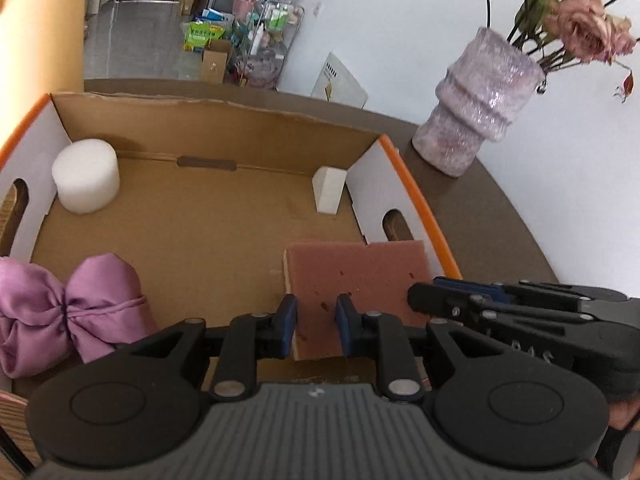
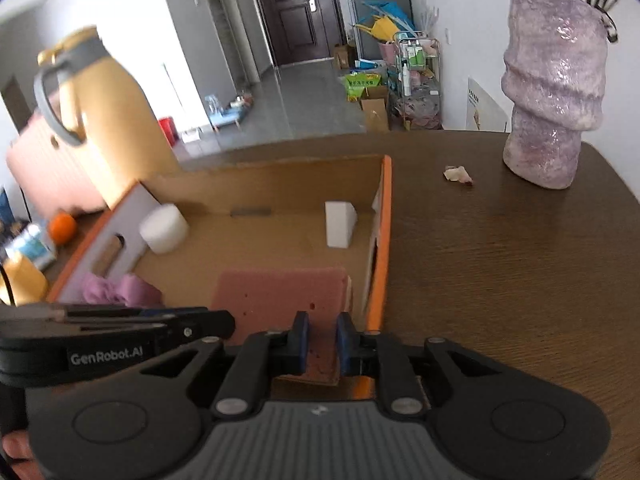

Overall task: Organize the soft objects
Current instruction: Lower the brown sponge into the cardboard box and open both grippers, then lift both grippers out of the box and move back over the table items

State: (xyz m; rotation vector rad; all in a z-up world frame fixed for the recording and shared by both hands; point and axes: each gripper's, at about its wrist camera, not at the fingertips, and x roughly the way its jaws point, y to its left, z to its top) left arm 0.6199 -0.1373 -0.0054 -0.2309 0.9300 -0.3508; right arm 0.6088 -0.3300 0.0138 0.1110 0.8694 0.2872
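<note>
A flat pink sponge [image 1: 360, 276] [image 2: 280, 292] with a cream underside hangs over the near right part of an open cardboard box [image 1: 420, 200] [image 2: 384, 240]. My left gripper [image 1: 317, 320] is shut on the sponge's near edge, and the sponge fills the gap between its blue pads. Just to its right, my right gripper [image 2: 322, 340] grips the same edge. Inside the box lie a white foam cylinder [image 1: 86, 176] [image 2: 164, 228] at the far left, a white foam wedge [image 1: 330, 194] [image 2: 340, 224] at the far right, and a purple satin bundle [image 1: 72, 312] [image 2: 120, 290] at the near left.
The box sits on a dark brown table [image 2: 500, 280]. A purple vase [image 1: 480, 104] [image 2: 552, 92] with dried roses stands to the right of the box. A fallen petal [image 2: 458, 174] lies near it. A yellow jug [image 2: 100, 112] and an orange [image 2: 62, 228] are to the left.
</note>
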